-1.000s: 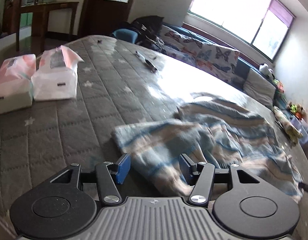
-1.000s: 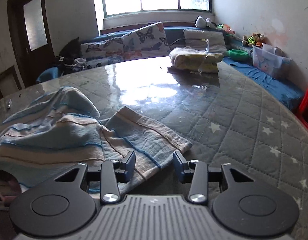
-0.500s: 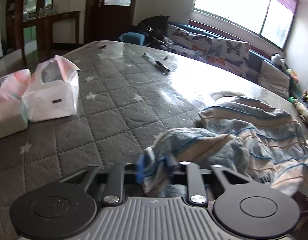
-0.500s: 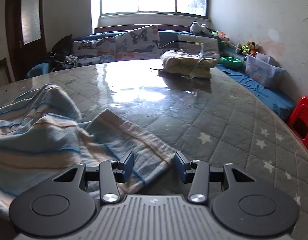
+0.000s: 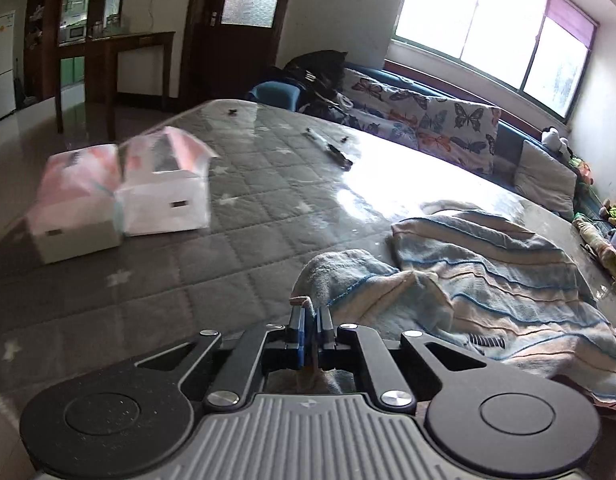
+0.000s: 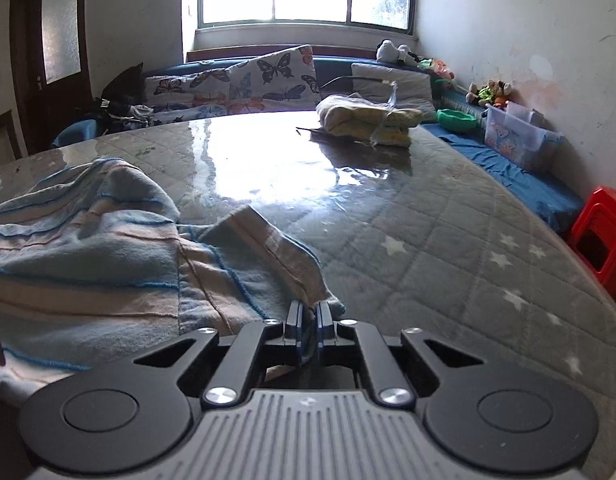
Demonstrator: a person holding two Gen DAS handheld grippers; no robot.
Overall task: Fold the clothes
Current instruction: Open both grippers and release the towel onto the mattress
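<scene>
**With both corners pinched, the fold is set to begin**

While the garment lies crumpled, both tools have bitten down on its near edge. Closest to us, the left gripper (image 5: 311,320) is clamped on a bunched corner of the striped blue-and-cream garment (image 5: 488,276), cloth sandwiched between its blue pads and rucked up just beyond them. Over on the other side, the right gripper (image 6: 308,322) is pinching the opposite near corner (image 6: 268,264), its jaws having just been closing with the fabric between them. Two corners, one in each hand: that looks like the setup for lifting an edge and carrying it across, since a grip at both ends keeps the hem straight instead of letting it sag.

Beyond the fingers, the rest of the garment sprawls in loose ridges on the grey quilted mattress (image 5: 236,248), so I'd judge the fold barely begun. Off to the left sit two white-and-pink tissue packs (image 5: 120,200), well apart from the cloth. Further back on the right a folded yellow bundle (image 6: 368,124) rests near the far edge, perhaps laundry already dealt with. Behind it all, butterfly-print cushions (image 6: 264,80) line the window wall.
</scene>
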